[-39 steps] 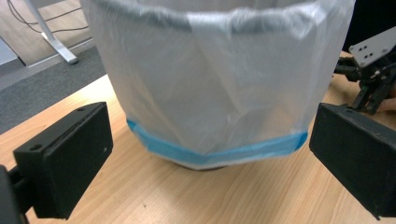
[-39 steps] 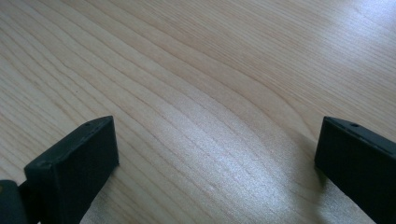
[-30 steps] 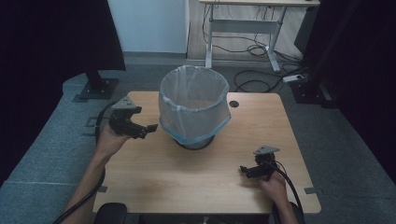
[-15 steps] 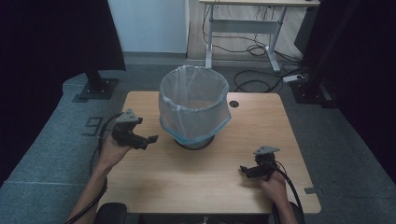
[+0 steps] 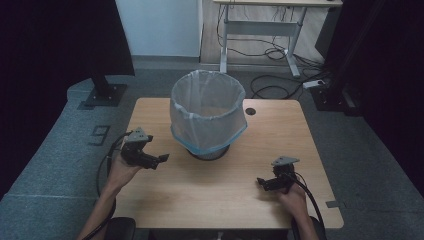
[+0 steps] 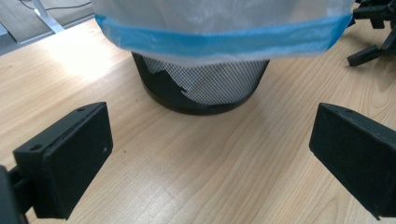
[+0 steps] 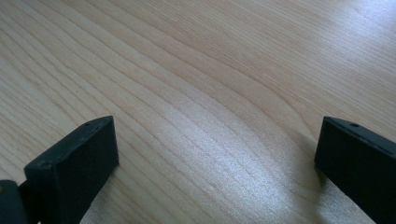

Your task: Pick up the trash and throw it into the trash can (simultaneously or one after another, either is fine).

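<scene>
Since a second ago, the left gripper [image 5: 159,160] has drawn back from beside the bin's rim toward the person's edge of the table, and it now sits lower and nearer the left corner; the right gripper [image 5: 264,183] has kept its place. The mesh wastebasket [image 5: 209,150] stands upright near the middle of the wooden table [image 5: 215,190], a little toward the far side, with a translucent liner bag [image 5: 207,110] folded over its rim and hanging down the outside. The bag's blue hem [image 6: 219,43] ends above the base, so the black mesh [image 6: 219,86] shows bare beneath it in the left gripper view. The bin's mouth is open upward.

The left gripper points at the basket's base from the left, apart from it, with a strip of bare wood between its tips and the mesh. Its jaws stand wide and hold nothing. The right gripper rests near the front right part of the table, well apart from the bin, its jaws likewise spread wide over bare wood [image 7: 196,107] with nothing between them. In the left gripper view the right gripper [image 6: 373,28] shows at the top right corner, beyond the bin.

Open tabletop lies all along the near edge between the two hands. Room is narrower behind the bin, where a small round grommet hole [image 5: 250,111] sits close to the far edge. Beyond the table lie grey floor, a monitor stand base [image 5: 104,95] and a desk frame [image 5: 260,30] with loose cables.
</scene>
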Tool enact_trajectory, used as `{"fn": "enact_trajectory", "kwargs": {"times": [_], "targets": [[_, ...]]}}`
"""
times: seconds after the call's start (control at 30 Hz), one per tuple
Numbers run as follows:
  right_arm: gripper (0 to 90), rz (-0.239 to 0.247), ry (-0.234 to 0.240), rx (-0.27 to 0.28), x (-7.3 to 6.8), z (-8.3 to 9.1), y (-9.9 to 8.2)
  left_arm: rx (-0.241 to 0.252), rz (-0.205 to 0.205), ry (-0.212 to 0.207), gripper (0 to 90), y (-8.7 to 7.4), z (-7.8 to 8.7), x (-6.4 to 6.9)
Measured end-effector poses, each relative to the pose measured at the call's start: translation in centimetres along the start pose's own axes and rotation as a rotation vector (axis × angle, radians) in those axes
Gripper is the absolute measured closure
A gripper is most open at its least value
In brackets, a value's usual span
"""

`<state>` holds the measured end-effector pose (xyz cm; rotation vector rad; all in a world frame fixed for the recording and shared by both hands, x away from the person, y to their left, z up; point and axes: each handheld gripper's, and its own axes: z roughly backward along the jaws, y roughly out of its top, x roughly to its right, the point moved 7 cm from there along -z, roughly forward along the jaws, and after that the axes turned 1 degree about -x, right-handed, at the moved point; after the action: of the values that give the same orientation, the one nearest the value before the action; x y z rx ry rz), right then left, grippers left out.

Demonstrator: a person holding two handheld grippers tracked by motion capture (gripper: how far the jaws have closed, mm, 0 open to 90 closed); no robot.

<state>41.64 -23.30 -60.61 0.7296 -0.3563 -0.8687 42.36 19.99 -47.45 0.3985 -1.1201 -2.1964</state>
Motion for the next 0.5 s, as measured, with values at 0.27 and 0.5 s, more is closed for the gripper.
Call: {"fn": "enact_trajectory", "kwargs": {"times": [0.27,0.5], "targets": [[0.0,0.000,0.000,0.000,0.0,0.0,0.0,-0.009,0.009,-0.001,0.0,-1.6,-1.1,0.2],[0.0,0.001,0.000,0.001,0.0,0.0,0.0,-0.028,0.011,-0.004,0.0,-3.0,-2.3,0.7]]}}
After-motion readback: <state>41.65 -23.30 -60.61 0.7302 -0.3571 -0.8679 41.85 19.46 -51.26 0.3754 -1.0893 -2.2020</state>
